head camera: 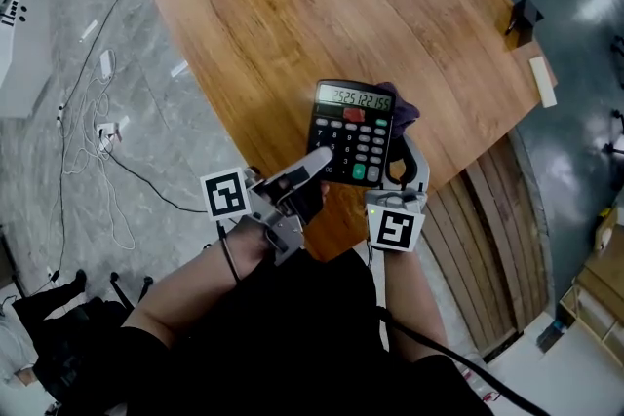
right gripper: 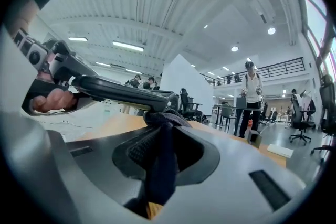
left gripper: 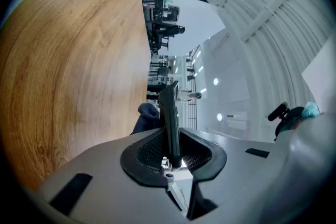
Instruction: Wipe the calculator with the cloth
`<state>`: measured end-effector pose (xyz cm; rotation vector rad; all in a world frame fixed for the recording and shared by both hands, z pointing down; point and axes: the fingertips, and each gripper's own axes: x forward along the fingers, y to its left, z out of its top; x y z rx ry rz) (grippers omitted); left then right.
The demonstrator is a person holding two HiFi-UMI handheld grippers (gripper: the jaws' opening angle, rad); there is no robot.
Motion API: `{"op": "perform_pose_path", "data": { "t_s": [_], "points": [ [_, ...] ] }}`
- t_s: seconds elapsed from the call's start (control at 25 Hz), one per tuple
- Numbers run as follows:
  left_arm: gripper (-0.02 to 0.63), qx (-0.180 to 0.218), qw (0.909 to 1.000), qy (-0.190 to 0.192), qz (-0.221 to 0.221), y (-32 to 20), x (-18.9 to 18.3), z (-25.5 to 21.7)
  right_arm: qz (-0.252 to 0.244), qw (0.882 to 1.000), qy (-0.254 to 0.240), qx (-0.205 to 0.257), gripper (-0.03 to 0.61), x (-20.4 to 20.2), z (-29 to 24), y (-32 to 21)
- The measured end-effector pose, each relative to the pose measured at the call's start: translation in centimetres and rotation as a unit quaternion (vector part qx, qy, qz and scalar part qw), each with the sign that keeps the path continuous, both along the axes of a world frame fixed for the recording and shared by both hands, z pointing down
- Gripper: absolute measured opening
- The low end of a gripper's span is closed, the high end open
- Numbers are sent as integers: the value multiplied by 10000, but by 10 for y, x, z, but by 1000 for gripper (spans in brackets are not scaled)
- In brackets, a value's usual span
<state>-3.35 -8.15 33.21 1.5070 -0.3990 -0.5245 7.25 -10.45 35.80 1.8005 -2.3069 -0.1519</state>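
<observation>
The black calculator [head camera: 353, 132] with a lit green display is held above the wooden table's near edge, keys facing up. My left gripper [head camera: 310, 169] is shut on its lower left corner. In the left gripper view the calculator [left gripper: 170, 118] shows edge-on between the jaws. My right gripper [head camera: 405, 166] is shut on the dark blue cloth [head camera: 404, 108], which bunches at the calculator's right side and underneath. In the right gripper view the cloth [right gripper: 160, 157] hangs between the jaws and its upper end touches the calculator's underside [right gripper: 123, 93].
The round wooden table [head camera: 331, 24] spreads ahead. A small black object [head camera: 524, 16] and a white block [head camera: 542, 81] lie near its right rim. Cables [head camera: 93, 127] run over the grey floor at left. Wooden slats [head camera: 497, 239] lie to the right.
</observation>
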Motion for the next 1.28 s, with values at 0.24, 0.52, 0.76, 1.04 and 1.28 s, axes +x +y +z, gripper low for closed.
{"op": "perform_pose_path", "data": {
  "t_s": [0.24,0.52,0.76,1.04,1.28],
  "points": [
    [69,-131,9999,99,53,0,1,6,-347,9992,-132,136,74,-30,2,-1],
    [69,-185,9996,177,100,2,5,1,-1088,9939,-183,-63,74,-81,2,15],
    [69,-276,9995,172,51,1,3,4,-1354,9906,-149,-106,74,-99,4,22],
    [69,-170,9998,-86,-70,1,0,9,-1426,9893,23,-302,74,-82,4,46],
    [69,-138,9995,-202,-213,0,-4,17,-964,9947,-43,-362,74,-37,7,73]
  ]
}}
